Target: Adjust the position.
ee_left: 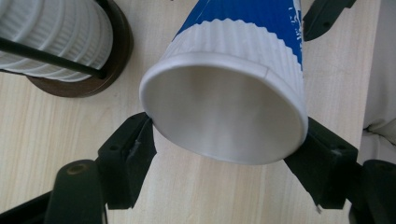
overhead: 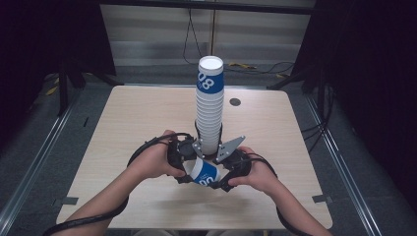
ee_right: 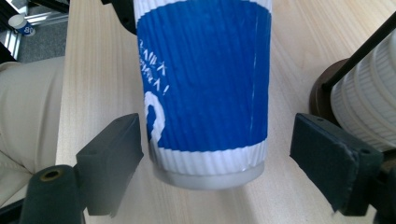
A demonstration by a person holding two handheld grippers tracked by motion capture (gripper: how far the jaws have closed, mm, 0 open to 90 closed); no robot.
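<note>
We are in a lab-like recording space: a bare wooden table (overhead: pixel 147 118) stands alone between black curtains (overhead: pixel 364 73), with metal floor rails (overhead: pixel 34 157), loose cables (overhead: pixel 255 66) and tape marks (overhead: pixel 66 201) on grey flooring.

Light wooden table (overhead: pixel 123 123); black cables (overhead: pixel 196 44) on floor behind.

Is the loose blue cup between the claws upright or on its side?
On its side. The cup lies level between the left claw and right claw, its open mouth facing the left one, its closed base the right.
</note>
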